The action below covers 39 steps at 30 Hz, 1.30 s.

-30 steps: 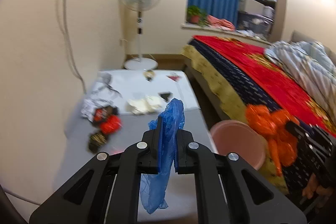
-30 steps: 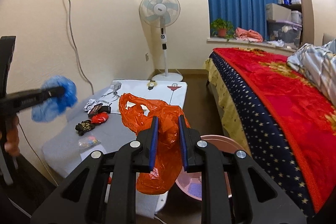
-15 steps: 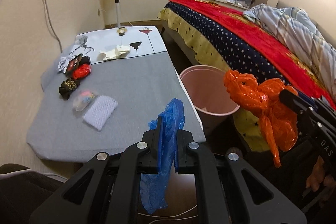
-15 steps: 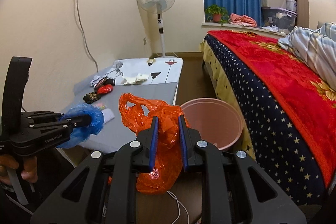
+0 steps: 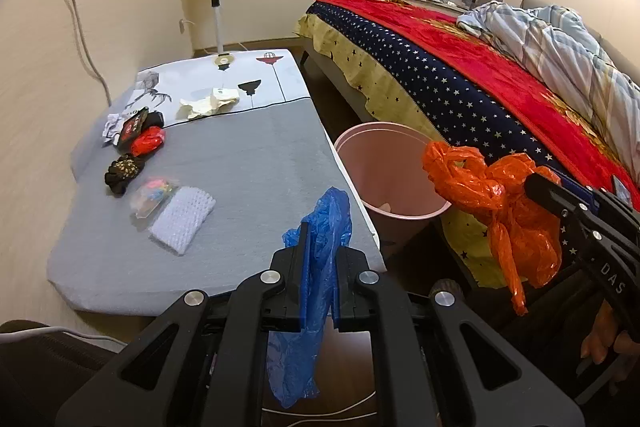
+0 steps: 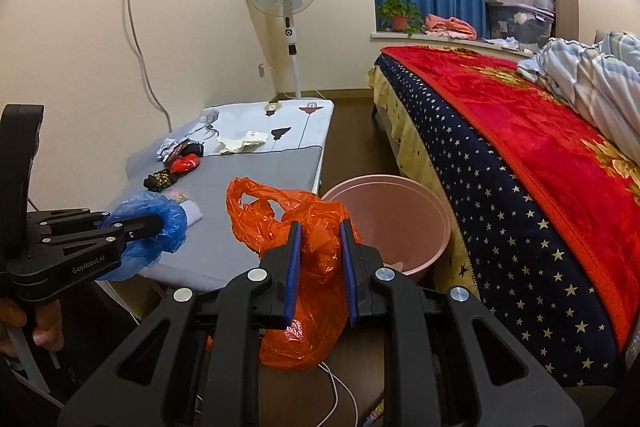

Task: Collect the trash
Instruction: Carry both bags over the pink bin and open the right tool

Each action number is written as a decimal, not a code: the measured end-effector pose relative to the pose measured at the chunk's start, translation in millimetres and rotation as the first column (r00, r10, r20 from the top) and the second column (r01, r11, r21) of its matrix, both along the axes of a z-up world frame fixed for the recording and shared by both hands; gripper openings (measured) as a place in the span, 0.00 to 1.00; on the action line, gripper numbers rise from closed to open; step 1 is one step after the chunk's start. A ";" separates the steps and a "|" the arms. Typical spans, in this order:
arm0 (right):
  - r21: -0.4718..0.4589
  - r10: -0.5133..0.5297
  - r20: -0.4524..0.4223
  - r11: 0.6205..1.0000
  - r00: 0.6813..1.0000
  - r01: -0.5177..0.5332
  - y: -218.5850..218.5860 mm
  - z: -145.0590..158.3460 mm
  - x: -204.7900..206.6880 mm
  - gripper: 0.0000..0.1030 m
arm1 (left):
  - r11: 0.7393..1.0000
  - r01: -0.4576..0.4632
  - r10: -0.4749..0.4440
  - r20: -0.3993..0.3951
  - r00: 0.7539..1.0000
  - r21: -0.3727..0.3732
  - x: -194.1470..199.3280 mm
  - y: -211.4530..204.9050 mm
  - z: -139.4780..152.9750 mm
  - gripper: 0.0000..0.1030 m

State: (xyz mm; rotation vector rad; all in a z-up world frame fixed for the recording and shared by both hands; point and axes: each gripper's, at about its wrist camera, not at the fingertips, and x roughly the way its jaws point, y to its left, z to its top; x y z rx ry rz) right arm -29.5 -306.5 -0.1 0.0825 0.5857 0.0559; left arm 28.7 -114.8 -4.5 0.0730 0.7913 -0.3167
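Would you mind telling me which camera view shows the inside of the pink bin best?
The left wrist view: it looks down into the pink bin, showing its inner wall and a bit of trash at the bottom. In the right wrist view the orange bag, held in the right gripper, hides the bin's near side.

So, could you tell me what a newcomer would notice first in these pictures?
Probably the bright orange plastic bag pinched in the right tool, just in front of the pink bin beside the bed. Next, the blue plastic bag clamped in the left tool, over the near edge of the grey table.
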 end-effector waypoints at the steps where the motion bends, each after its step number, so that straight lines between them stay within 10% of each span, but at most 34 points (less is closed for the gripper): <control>1: 0.004 -0.003 -0.007 1.000 1.000 0.003 -0.7 -0.4 0.7 0.19 | 1.000 0.003 -0.003 0.000 1.000 0.002 0.9 -2.5 -0.3 0.08; 23: 0.018 -0.085 -0.060 0.996 0.995 0.086 -18.4 3.0 19.4 0.19 | 0.996 0.083 -0.083 0.005 0.997 -0.029 46.4 -41.6 13.3 0.08; 39: -0.049 -0.235 -0.071 0.972 0.969 0.232 -78.1 14.6 138.9 0.21 | 0.984 0.155 -0.154 0.016 0.988 -0.086 146.8 -106.4 18.9 0.08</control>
